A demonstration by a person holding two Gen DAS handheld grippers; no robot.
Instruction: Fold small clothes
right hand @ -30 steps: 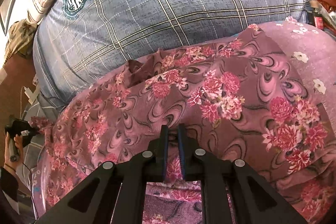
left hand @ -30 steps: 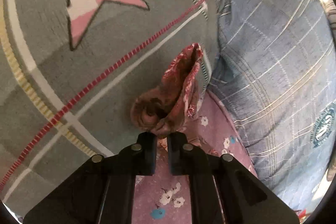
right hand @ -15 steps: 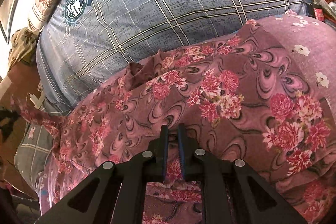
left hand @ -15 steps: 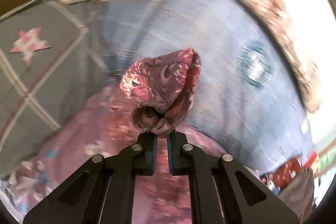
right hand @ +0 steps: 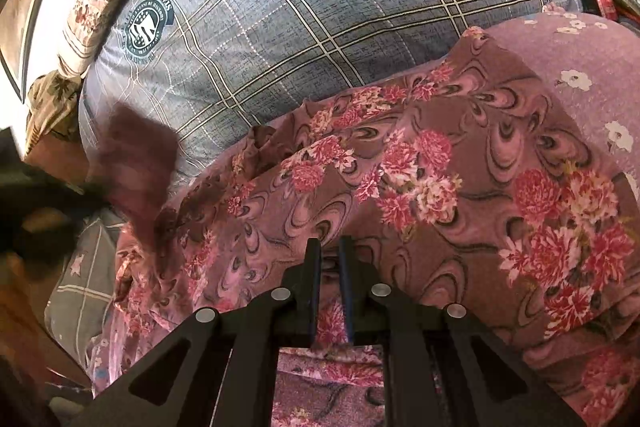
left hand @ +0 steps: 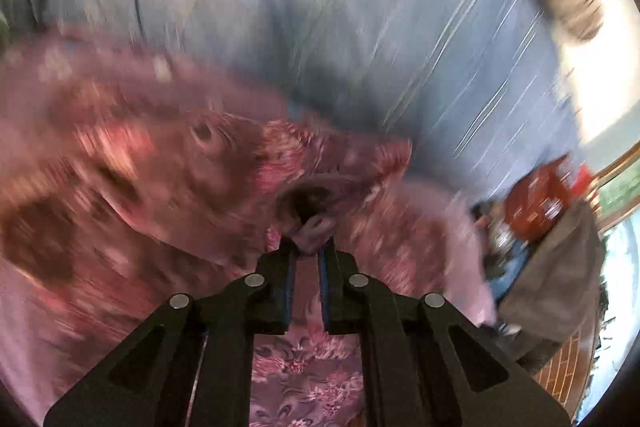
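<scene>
A maroon garment with pink flowers (right hand: 400, 163) lies spread on the bed. My right gripper (right hand: 330, 247) is shut on its near edge and pins the cloth between the pads. My left gripper (left hand: 307, 245) is shut on a bunched corner of the same garment (left hand: 200, 163), which trails off to the left in a blur. In the right wrist view that lifted corner (right hand: 136, 155) hangs blurred at the left, above the rest of the cloth, with the left gripper (right hand: 44, 195) a dark smear beside it.
A blue plaid duvet (right hand: 320, 7) bulges behind the garment. A pink sheet with white flowers (right hand: 580, 67) lies under it. A grey star blanket (right hand: 80, 283) sits lower left. Red clutter (left hand: 536, 195) and a grey cloth (left hand: 560, 287) crowd the bed's right side.
My left gripper has swung fast from over the grey star blanket across toward the blue duvet, carrying the garment's corner over the spread cloth. The right gripper has stayed put.
</scene>
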